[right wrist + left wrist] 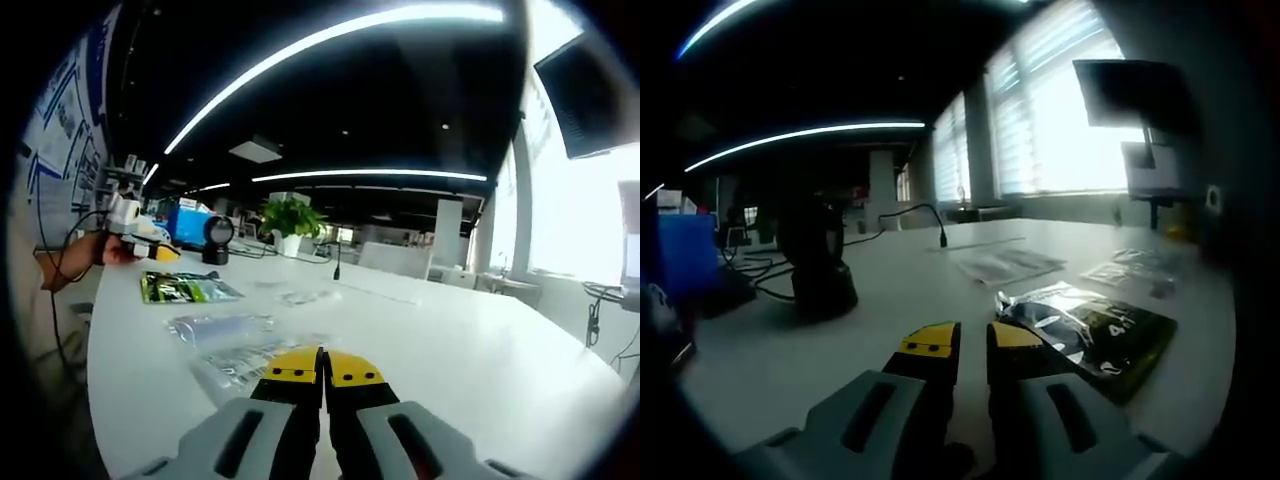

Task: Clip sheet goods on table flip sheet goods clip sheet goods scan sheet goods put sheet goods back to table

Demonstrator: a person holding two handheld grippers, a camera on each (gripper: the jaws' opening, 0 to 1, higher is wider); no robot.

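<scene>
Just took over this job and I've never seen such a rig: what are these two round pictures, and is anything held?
Each picture comes from a fisheye camera riding on a hand-held gripper. In the left gripper view, the left gripper has its yellow-tipped jaws slightly apart over a white table; a dark green packet lies just to its right, a clear packet farther off. In the right gripper view, the right gripper is shut and empty, near clear packets. Nothing is held.

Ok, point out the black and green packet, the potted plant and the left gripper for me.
black and green packet (1120,340), left gripper view, on its dark printed face.
potted plant (290,215), right gripper view, on its green leaves.
left gripper (973,345), left gripper view, midway between its yellow-tipped jaws.
</scene>
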